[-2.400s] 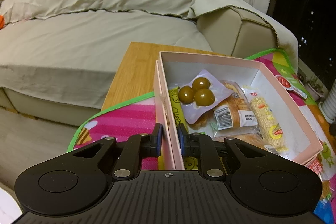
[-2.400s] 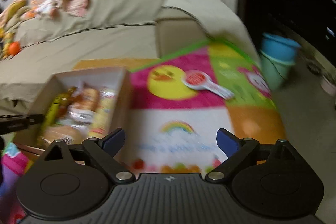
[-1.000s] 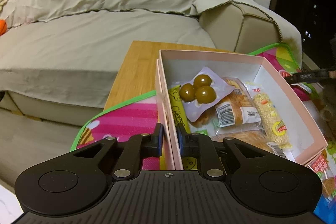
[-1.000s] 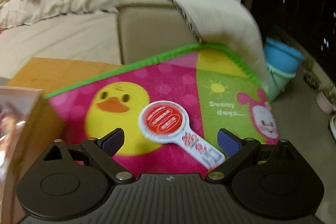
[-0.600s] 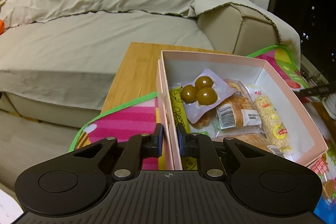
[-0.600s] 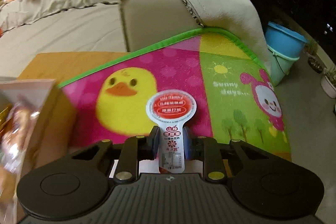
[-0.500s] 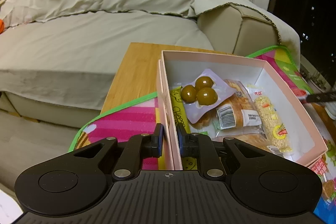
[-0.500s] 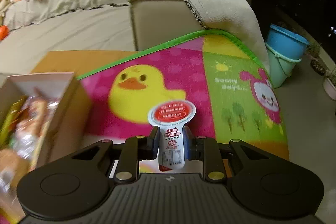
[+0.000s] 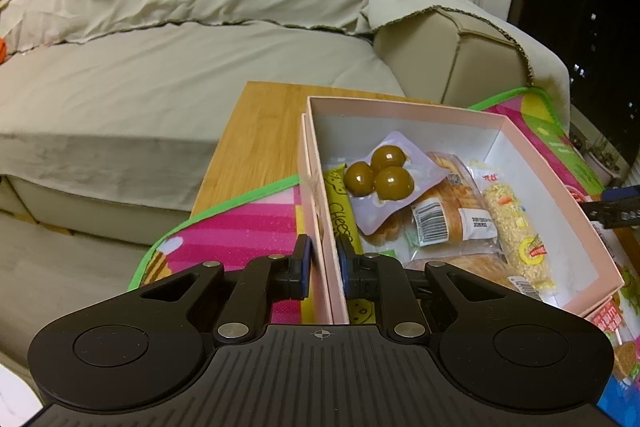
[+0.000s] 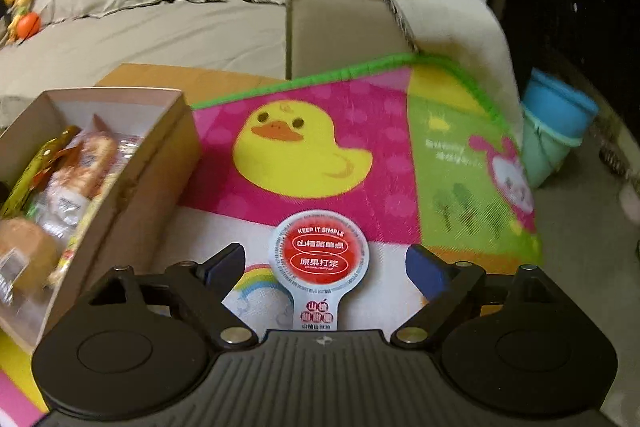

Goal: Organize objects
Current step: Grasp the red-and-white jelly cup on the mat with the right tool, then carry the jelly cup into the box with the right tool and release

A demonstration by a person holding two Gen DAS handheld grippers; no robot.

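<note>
My left gripper (image 9: 322,263) is shut on the near left wall of a pink cardboard box (image 9: 316,187). The box holds a pouch of three brown eggs (image 9: 380,177), wrapped bread (image 9: 452,219), a noodle stick (image 9: 516,239) and a yellow cheese packet (image 9: 344,223). My right gripper (image 10: 325,263) is open. A white snack pouch with a round red label (image 10: 319,255) lies between its fingers on the play mat, touched by neither finger. The box also shows at the left of the right wrist view (image 10: 132,187).
A colourful play mat (image 10: 360,147) with a yellow duck covers a wooden table (image 9: 260,131). A beige sofa (image 9: 160,67) stands behind it, with clothes on its back. Blue and green buckets (image 10: 556,123) stand on the floor at the right.
My right gripper was shut on the red-label pouch half a second ago; it has opened and the pouch now lies on the mat between its fingers. My left gripper has kept hold of the box wall.
</note>
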